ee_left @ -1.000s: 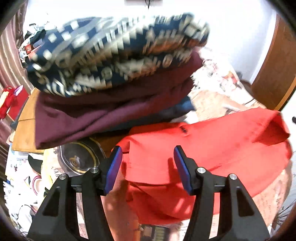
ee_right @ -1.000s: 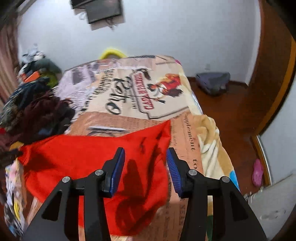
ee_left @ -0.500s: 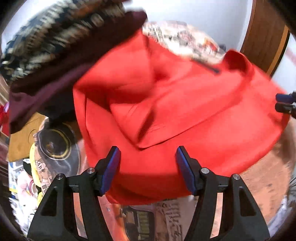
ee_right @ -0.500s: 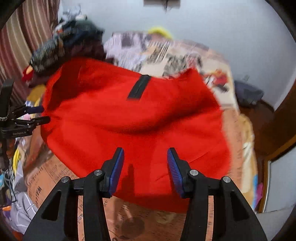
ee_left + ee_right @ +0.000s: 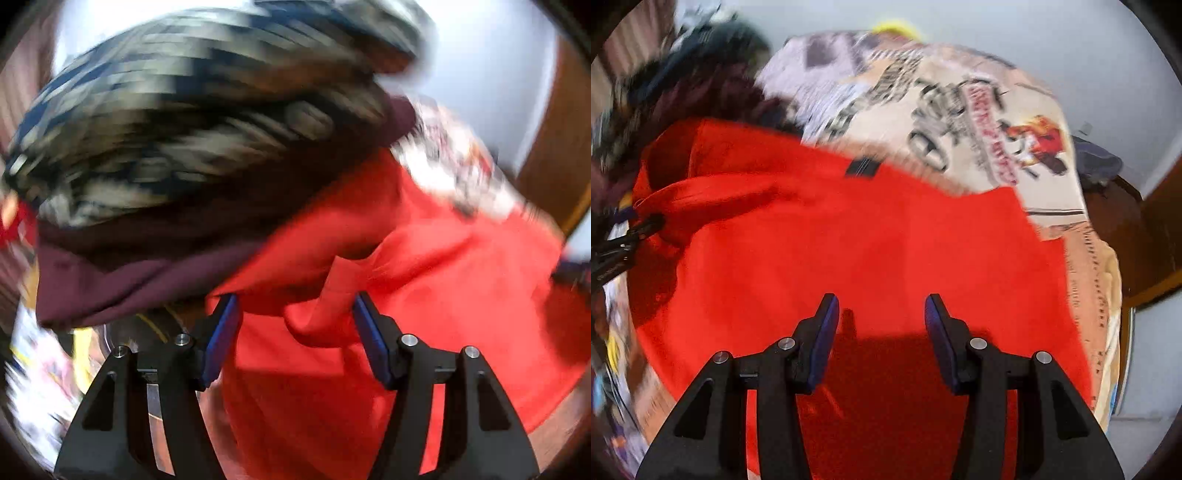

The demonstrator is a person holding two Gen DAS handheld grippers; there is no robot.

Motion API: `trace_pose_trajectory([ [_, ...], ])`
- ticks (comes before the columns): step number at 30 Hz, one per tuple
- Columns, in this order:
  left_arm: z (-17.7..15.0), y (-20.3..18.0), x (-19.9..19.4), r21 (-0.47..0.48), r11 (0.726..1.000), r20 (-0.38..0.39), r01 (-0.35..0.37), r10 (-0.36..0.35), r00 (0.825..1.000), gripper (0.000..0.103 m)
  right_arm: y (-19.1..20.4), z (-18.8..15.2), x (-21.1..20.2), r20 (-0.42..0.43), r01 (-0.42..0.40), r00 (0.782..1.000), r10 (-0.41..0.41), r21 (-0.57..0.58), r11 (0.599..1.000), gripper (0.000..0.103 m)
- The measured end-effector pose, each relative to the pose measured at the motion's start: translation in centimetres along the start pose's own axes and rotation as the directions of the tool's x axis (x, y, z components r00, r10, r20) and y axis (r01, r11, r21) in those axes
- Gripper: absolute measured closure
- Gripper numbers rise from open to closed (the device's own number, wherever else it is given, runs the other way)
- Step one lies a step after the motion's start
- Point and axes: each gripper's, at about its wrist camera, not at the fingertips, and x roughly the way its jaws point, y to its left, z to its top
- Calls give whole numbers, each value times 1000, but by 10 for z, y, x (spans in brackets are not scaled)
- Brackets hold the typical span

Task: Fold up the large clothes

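lying nearest: red garment [image 5: 871, 236] spread over the printed bedcover [image 5: 964, 122], filling the near and middle of both views, its edges blurred.
containers: cannot make out any in these frames.
left claw: left gripper [image 5: 293, 325] has its blue-padded fingers [image 5: 221, 343] wide apart; a raised fold of the red garment [image 5: 424, 280] bulges up between them, and whether either pad touches the cloth cannot be told.
right claw: right gripper [image 5: 882, 325] also stands wide apart, hovering over the near part of the red cloth and casting a shadow on it; it clamps nothing.
garment detail: a dark tag [image 5: 862, 168] sits at the far edge of the red cloth.
left side: a maroon garment [image 5: 122, 280] lies just left of the red one, seeming to overlap its far left corner.
farther left: a navy and cream patterned garment [image 5: 184, 110] is piled on the maroon one, heavily blurred.
far: a pale wall [image 5: 1052, 40], with a wooden door [image 5: 554, 147] at the far right.
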Motion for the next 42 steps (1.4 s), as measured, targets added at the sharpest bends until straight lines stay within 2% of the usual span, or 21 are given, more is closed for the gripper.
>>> trace_pose_trajectory([
  [4,-10,26,-18,-63,998,-15,31,-32,999,40,-21,-20,-30,51,21,998,-24,60,998,58],
  [8,-34,46,-27,-87,995,-71,49,-55,996,35,-43,-47,-53,46,85,995,-91,115,990,58],
  [11,-61,70,-25,-169,983,-128,74,-97,987,34,-59,-65,-66,37,94,994,-101,163,982,58],
  [14,-91,93,-17,-279,953,-200,116,-175,964,34,-76,-84,-71,16,68,997,-73,239,969,58],
  [21,-135,92,9,-395,898,-272,196,-318,909,34,-96,-108,-62,25,-48,999,42,395,917,58],
  [25,-139,89,24,-461,849,-242,257,-399,884,34,-94,-105,-43,13,-115,992,122,446,888,58],
  [27,-139,88,31,-477,833,-211,281,-419,883,34,-91,-101,-34,11,-125,991,135,452,883,58],
  [29,-134,81,36,-471,829,-190,302,-430,883,35,-85,-93,-28,32,-117,993,114,437,892,55],
  [31,-131,75,38,-452,834,-185,316,-434,882,46,-80,-91,-23,62,-117,993,100,436,892,55],
  [33,-128,65,39,-423,848,-191,321,-429,883,70,-79,-91,-19,80,-112,993,86,437,893,55],
  [34,-128,61,38,-411,853,-191,321,-425,885,77,-77,-91,-19,90,-104,993,72,428,898,61],
  [35,-126,56,33,-386,865,-191,320,-415,890,88,-75,-92,-21,101,-109,992,73,419,901,74],
  [36,-118,53,36,-377,870,-190,318,-408,893,90,-74,-92,-22,109,-122,990,85,413,902,82],
  [38,-113,48,24,-344,882,-182,321,-398,899,92,-72,-94,-31,126,-127,989,82,401,907,87],
  [39,-104,40,20,-321,893,-178,315,-383,906,93,-69,-94,-40,136,-124,988,78,377,918,88],
  [42,-90,34,-8,-275,904,-149,327,-376,914,94,-60,-97,-62,155,-110,986,62,326,939,89],
])
